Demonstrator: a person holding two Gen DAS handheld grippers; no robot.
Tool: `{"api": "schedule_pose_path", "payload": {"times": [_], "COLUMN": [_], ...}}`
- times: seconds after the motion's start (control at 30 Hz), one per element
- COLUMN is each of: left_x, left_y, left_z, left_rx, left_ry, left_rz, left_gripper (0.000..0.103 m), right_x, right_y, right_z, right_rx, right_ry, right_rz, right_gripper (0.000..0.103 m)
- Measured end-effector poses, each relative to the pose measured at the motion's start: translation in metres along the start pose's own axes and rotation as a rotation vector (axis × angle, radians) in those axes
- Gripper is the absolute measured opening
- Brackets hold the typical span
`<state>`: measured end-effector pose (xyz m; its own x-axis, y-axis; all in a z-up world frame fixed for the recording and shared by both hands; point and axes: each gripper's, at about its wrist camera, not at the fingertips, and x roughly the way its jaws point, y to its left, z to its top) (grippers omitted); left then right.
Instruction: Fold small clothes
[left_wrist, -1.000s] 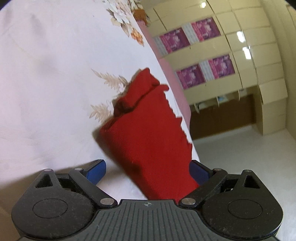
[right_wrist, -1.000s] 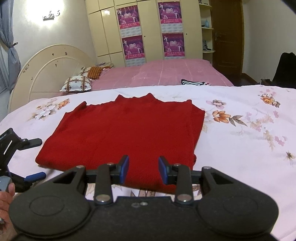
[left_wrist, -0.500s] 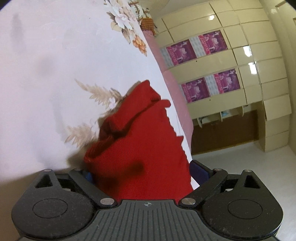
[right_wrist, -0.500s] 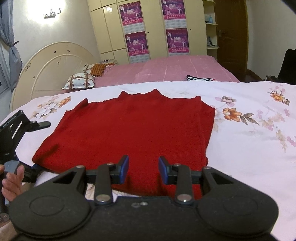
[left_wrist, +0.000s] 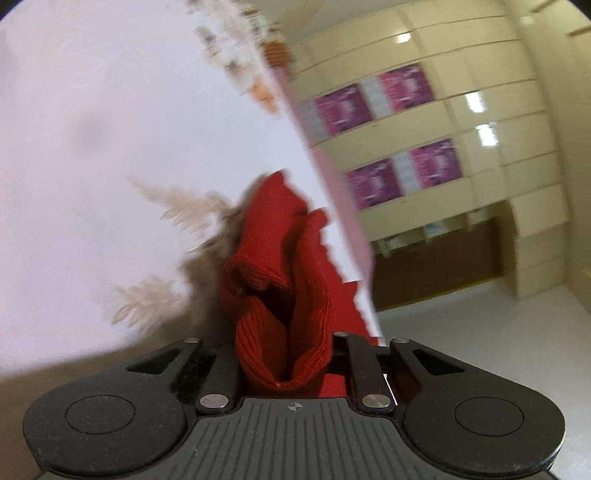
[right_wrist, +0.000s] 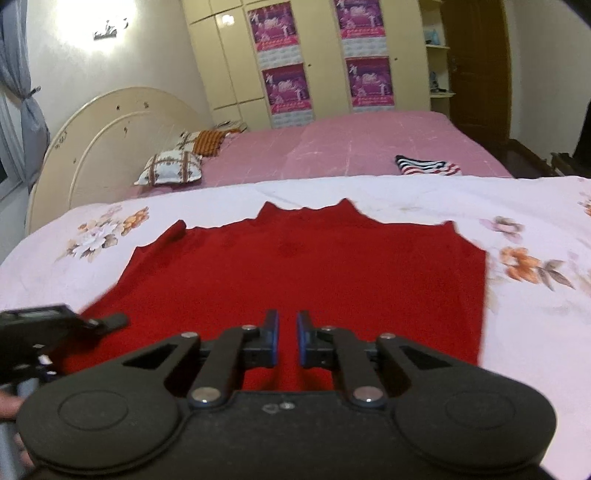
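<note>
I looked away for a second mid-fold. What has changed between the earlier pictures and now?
The left gripper has just closed, bunching the sweater's near left edge between its fingers. The right gripper moved in over the near hem and has just been closing; fabric shows in its gap, grip unclear. The sweater lies spread on the bed as before.

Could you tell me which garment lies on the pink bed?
The striped garment, lying far back; the red sweater is spread on the floral sheet nearby.
</note>
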<state>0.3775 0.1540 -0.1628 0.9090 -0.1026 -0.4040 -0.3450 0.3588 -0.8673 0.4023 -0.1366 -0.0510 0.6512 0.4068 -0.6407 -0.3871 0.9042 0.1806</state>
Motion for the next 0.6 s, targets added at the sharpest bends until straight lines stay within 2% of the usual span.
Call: {"api": "schedule_pose_path", "payload": {"times": [0.03,0.1,0.23,0.3,0.37,0.43,0.6], "left_x": [0.0,0.009,0.017,0.019,0.019,0.019,0.018], "left_y": [0.001,0.009,0.01,0.009,0.007,0.007,0.008], "left_z": [-0.001,-0.003,-0.003,0.0,0.001,0.003,0.002], "left_rx": [0.006,0.012,0.046,0.039,0.041,0.033,0.016], "left_ry": [-0.004,0.013,0.02,0.028,0.028,0.027,0.036], "left_rz": [0.002,0.053,0.059,0.057,0.059,0.058,0.038], "left_gripper": [0.015,0.015,0.015,0.015,0.015,0.015,0.015], "right_x": [0.006,0.018,0.049,0.046,0.04,0.047,0.048], "right_y": [0.003,0.008,0.006,0.005,0.005,0.007,0.013], "right_z": [0.001,0.001,-0.008,-0.009,-0.008,-0.012,-0.017], "right_rx": [-0.008,-0.027,-0.065,-0.074,-0.071,-0.104,-0.173], "right_ry": [0.003,0.009,0.072,0.054,0.029,0.052,0.032], "right_rz": [0.007,0.013,-0.002,0.006,0.02,0.002,-0.019], "right_gripper": [0.011,0.011,0.009,0.009,0.014,0.012,0.012]}}
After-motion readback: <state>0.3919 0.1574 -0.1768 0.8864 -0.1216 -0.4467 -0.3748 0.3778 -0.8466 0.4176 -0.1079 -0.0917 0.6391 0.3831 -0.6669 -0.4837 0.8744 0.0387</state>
